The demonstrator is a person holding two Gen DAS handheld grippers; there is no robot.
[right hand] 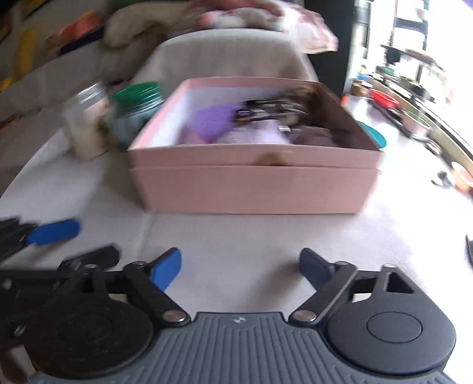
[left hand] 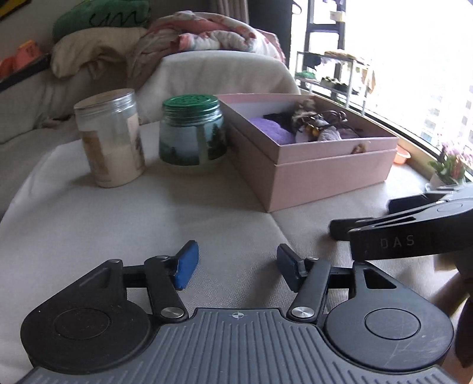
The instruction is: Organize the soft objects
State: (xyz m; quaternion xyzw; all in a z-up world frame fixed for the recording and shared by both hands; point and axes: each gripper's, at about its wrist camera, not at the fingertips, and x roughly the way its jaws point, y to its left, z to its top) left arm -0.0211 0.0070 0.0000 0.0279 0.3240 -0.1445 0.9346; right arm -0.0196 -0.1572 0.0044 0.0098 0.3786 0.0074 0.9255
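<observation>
Nearest to me, my left gripper [left hand: 236, 264] stood with its blue-padded fingers apart and nothing between them, only the pale woven fabric surface [left hand: 207, 224] beneath. My right gripper [right hand: 240, 267] was spread wider, and equally empty over the same cloth; its black body reached into the left wrist view from the right side, just beside my left claw.

Further on, a pink rectangular cardboard box [right hand: 251, 189] sat on the fabric, open at the top, seated in what looked like its own lid. Inside lay the soft things: a purple fuzzy cloth [right hand: 211, 122], a paler lilac fabric [right hand: 254, 136] beside it, and a dark tangle of furry and beaded bits [left hand: 313, 118] that I could not make out clearly. To the left of the box stood a green-lidded glass jar with a landscape print [left hand: 192, 133], and left of that a clear plastic jar partly filled with cream powder [left hand: 111, 138].

Beyond them rose a cream upholstered cushion [left hand: 218, 73], heaped with a pink floral blanket [left hand: 207, 35] and a green pillow [left hand: 100, 17].
</observation>
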